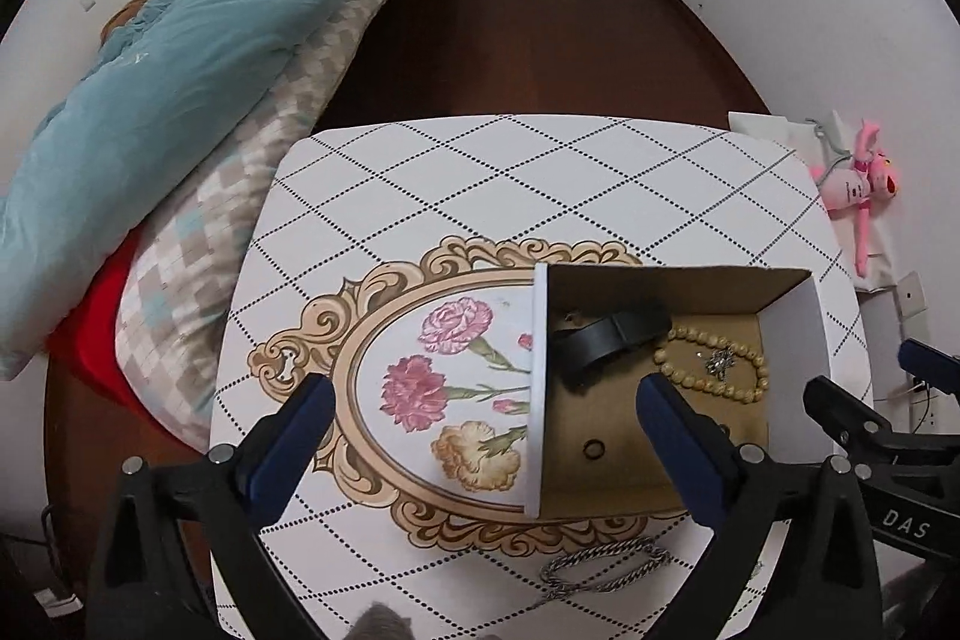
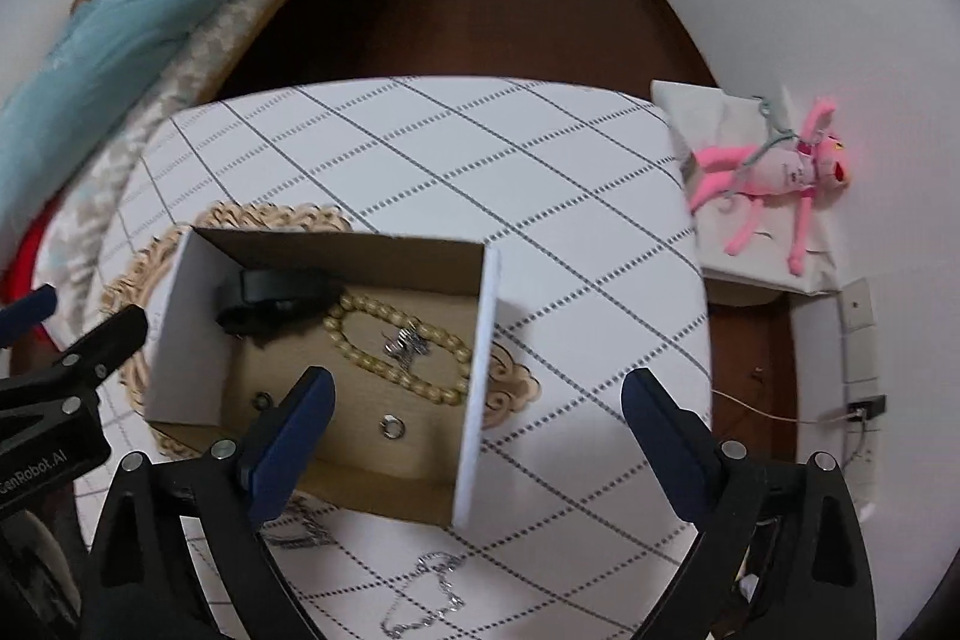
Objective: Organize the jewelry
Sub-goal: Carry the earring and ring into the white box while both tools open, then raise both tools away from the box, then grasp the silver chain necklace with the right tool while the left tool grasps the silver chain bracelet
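Silver chain (image 1: 603, 568): lay loose on tabletop (image 1: 480, 172), 6 o'clock of cardboard box (image 1: 678, 280). Judged light, limp, slippery; pinch at bunched links. Left tool (image 1: 486, 418), right tool (image 2: 477, 409): spread wide, empty.

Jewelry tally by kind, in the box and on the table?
In the box:
Black band: 1
Bead bracelet: 1
Small silver charm piece: 1
Rings: 2, one dark, one silver

On the table:
Silver chains: 2, one thick, one thin

Total: 7
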Tool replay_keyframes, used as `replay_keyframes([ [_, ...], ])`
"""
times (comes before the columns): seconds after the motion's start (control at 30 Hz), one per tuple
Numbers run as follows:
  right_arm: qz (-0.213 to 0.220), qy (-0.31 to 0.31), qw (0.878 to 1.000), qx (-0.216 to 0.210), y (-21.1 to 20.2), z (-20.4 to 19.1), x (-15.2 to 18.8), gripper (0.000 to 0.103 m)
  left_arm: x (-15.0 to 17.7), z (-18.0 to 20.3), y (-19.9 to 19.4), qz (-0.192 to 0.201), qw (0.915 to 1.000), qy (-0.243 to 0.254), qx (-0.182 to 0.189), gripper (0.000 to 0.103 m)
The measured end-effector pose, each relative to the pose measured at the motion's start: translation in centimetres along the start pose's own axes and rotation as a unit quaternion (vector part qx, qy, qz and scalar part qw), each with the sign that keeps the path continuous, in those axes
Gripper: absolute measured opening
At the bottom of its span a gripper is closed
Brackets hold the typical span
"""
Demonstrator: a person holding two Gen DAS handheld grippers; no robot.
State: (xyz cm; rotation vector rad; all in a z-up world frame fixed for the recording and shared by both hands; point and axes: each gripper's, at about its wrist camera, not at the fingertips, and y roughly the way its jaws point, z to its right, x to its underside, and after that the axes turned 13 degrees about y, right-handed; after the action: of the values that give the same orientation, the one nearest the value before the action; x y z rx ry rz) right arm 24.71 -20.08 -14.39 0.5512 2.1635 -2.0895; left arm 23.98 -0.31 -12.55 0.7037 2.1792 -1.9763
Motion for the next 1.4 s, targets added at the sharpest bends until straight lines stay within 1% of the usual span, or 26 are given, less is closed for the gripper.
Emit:
replay_keyframes([
  [0.07,-0.002,0.003,1.000,0.004,0.0,0.2,0.3,0.102,0.2,-0.1,-0.4,0.003,1.0000,-0.002,-0.002,0.103],
  [0.2,0.004,0.011,1.000,0.002,-0.8,0.6,0.7,0.102,0.2,-0.3,-2.0,0.017,0.9998,-0.005,-0.004,0.103],
  [0.4,0.031,0.030,0.999,-0.018,-4.1,1.2,1.5,0.103,0.6,-0.3,-5.1,0.041,0.9992,-0.004,-0.001,0.103],
  [0.5,0.041,0.040,0.998,-0.027,-5.8,1.8,2.6,0.103,1.7,-0.2,-6.3,0.049,0.9988,-0.002,-0.002,0.103],
  [0.57,0.042,0.048,0.997,-0.030,-6.3,2.1,3.6,0.103,3.0,0.0,-6.6,0.049,0.9988,-0.003,-0.004,0.103],
  [0.7,0.029,0.067,0.997,-0.031,-5.8,3.1,7.0,0.103,6.2,0.5,-5.5,0.029,0.9995,-0.004,-0.008,0.103],
  [0.8,-0.005,0.080,0.996,-0.028,-3.2,3.8,9.9,0.103,9.0,1.3,-3.1,-0.006,0.9999,0.001,-0.012,0.103],
  [0.93,-0.040,0.079,0.996,0.000,0.8,4.0,13.1,0.101,11.9,1.9,0.1,-0.042,0.9990,0.007,-0.014,0.103],
  [0.97,-0.045,0.080,0.996,0.001,1.6,4.0,13.6,0.094,12.5,2.0,0.9,-0.051,0.9986,0.007,-0.014,0.103],
  [1.0,-0.049,0.080,0.996,0.007,2.3,4.0,14.2,0.081,13.0,2.0,1.2,-0.056,0.9983,0.006,-0.013,0.103],
  [1.03,-0.052,0.082,0.995,0.013,3.0,4.1,14.7,0.074,13.4,1.9,1.7,-0.060,0.9981,0.004,-0.008,0.103],
  [1.07,-0.056,0.083,0.995,0.015,3.4,4.1,14.9,0.069,13.8,1.8,2.0,-0.063,0.9980,0.001,-0.005,0.102],
  [1.1,-0.037,0.074,0.996,0.026,3.3,3.8,15.3,0.063,14.0,1.7,2.1,-0.064,0.9980,-0.001,-0.002,0.102],
  [1.17,-0.024,0.072,0.997,0.030,3.1,3.7,15.8,0.059,14.3,1.7,2.4,-0.064,0.9979,-0.005,0.008,0.102],
  [1.23,-0.008,0.066,0.997,0.027,2.8,3.4,16.5,0.051,14.3,1.9,2.6,-0.061,0.9979,-0.007,0.018,0.102],
  [1.27,0.001,0.062,0.998,0.025,2.6,3.2,16.8,0.037,14.2,2.1,2.6,-0.057,0.9981,-0.005,0.024,0.102],
  [1.3,0.006,0.058,0.998,0.024,2.5,2.9,17.0,0.014,14.0,2.3,2.5,-0.055,0.9981,-0.003,0.027,0.102],
  [1.33,0.009,0.051,0.998,0.024,2.4,2.4,17.3,0.006,13.8,2.6,2.5,-0.051,0.9982,0.002,0.031,0.102],
  [1.4,0.010,0.048,0.999,0.022,2.3,2.0,17.7,0.006,13.2,2.9,2.7,-0.049,0.9979,0.005,0.042,0.102],
])
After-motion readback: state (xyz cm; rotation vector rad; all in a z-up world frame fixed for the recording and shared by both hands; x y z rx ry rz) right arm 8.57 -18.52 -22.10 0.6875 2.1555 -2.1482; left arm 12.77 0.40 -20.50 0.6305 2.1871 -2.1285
